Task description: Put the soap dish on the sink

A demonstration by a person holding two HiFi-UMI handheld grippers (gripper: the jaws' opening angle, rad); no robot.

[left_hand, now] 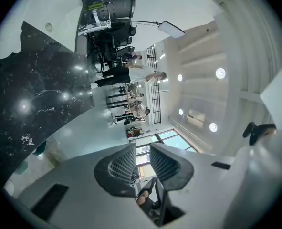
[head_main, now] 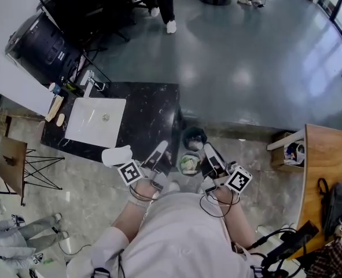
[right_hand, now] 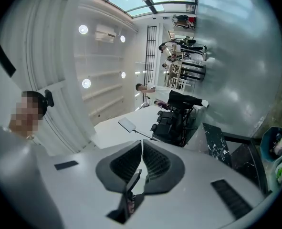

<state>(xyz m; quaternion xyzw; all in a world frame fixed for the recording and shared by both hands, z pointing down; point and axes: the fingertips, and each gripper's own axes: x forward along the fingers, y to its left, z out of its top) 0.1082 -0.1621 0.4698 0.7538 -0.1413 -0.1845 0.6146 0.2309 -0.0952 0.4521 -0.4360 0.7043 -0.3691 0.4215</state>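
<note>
Narrowly parted and empty, the left claw (head_main: 162,147) points toward 1 o'clock. The white soap dish (head_main: 117,155) lies just beside it at 9 o'clock, on the near edge of the black counter (head_main: 150,106), apart from the sink (head_main: 95,133) at 10 o'clock. The right claw (head_main: 207,150), jaws together on nothing, aims at 11 o'clock, and the left hand (head_main: 143,189) and right hand (head_main: 220,191) sit close to the person's chest.

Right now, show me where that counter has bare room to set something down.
Free: the black counter right of the white basin, out to its far and right edges. Crowded: the strip left of the basin, holding a bottle and wooden items. The white soap dish occupies the near edge.
</note>
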